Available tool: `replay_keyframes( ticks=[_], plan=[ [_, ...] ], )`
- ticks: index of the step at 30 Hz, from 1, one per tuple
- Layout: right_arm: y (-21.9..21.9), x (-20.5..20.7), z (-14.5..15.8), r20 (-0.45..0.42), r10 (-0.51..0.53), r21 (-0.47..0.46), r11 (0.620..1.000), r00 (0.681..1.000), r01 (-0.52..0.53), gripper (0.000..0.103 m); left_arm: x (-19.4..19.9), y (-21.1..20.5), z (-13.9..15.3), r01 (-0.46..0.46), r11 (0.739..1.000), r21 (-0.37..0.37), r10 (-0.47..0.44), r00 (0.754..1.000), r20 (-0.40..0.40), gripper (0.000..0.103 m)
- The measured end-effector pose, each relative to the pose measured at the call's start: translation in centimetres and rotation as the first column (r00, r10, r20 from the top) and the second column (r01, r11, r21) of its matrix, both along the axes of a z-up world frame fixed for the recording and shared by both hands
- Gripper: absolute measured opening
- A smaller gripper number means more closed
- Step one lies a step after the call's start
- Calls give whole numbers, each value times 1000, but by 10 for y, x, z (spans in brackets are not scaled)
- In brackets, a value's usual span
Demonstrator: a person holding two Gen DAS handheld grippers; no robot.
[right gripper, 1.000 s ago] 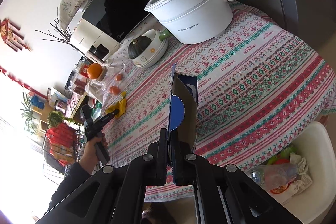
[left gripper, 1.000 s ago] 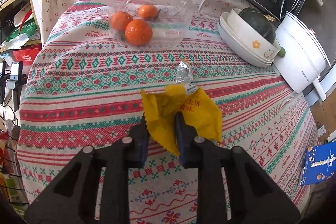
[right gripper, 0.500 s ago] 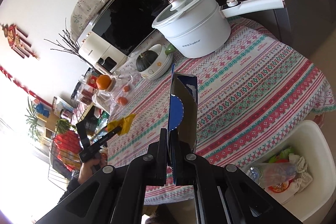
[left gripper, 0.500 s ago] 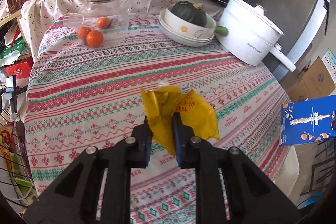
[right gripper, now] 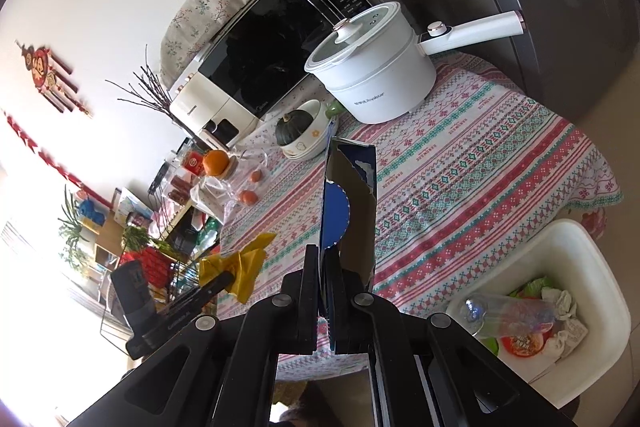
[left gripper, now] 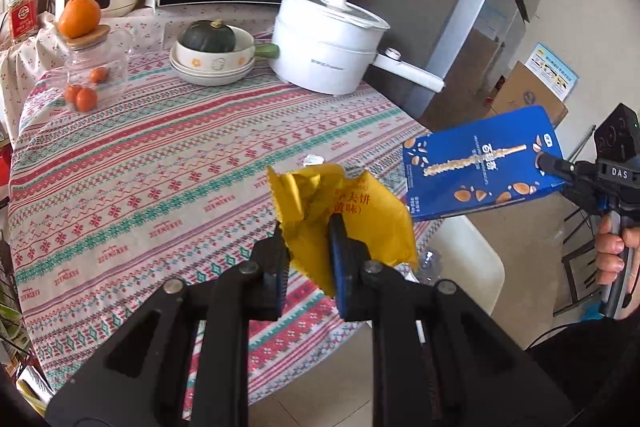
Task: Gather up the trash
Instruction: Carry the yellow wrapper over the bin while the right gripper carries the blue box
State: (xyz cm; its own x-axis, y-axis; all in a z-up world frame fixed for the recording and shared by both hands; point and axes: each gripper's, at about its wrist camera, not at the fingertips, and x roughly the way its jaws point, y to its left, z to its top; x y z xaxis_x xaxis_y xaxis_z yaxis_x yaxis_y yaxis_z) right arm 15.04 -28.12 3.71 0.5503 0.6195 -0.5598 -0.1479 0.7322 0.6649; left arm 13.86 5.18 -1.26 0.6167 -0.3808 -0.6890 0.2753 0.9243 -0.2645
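Two grippers hold trash above the table [left gripper: 160, 163]: the left gripper [left gripper: 308, 259] pinches a crumpled yellow wrapper [left gripper: 344, 207], and the right gripper [right gripper: 326, 291] clamps a blue box [right gripper: 352, 203], its long axis pointing away along the fingers.

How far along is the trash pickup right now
Done: the white bin already holds a bottle and scraps. In hand: the left tool grips the yellow wrapper, and the right tool grips the blue box. Left: dropping both in the bin. No other loose trash shows on the tablecloth.
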Motion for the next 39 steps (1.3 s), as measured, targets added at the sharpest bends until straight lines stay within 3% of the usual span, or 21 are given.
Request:
replay_keyframes(
  ticks=[9,17,27,30,32,34,39],
  plan=[
    [-55,-31,-13,-12,-58,-67,996,998,57,4,-18,-46,-22,143,989,32,-141,989,-40,20],
    [-110,-46,-46,-99,-149,-96,986,984,140,4,-26,-78,-36,207,976,65,-202,976,-76,20],
    [-121,-47,-82,-200,-169,-171,976,965,135,4,-32,-119,-50,285,954,98,-275,956,-108,21],
    [-127,-47,-89,-223,-183,-169,975,958,147,8,-34,-132,-53,309,945,107,-297,948,-115,21],
    [-134,-47,-93,-250,-202,-153,974,947,167,20,-33,-142,-55,329,938,106,-316,941,-120,21],
    [-141,-48,-94,-257,-228,-145,970,939,195,45,-34,-152,-56,350,931,106,-337,934,-121,21],
    [-152,-51,-88,-239,-268,-173,958,933,230,55,-33,-184,-62,408,906,111,-393,910,-131,21]
  ],
)
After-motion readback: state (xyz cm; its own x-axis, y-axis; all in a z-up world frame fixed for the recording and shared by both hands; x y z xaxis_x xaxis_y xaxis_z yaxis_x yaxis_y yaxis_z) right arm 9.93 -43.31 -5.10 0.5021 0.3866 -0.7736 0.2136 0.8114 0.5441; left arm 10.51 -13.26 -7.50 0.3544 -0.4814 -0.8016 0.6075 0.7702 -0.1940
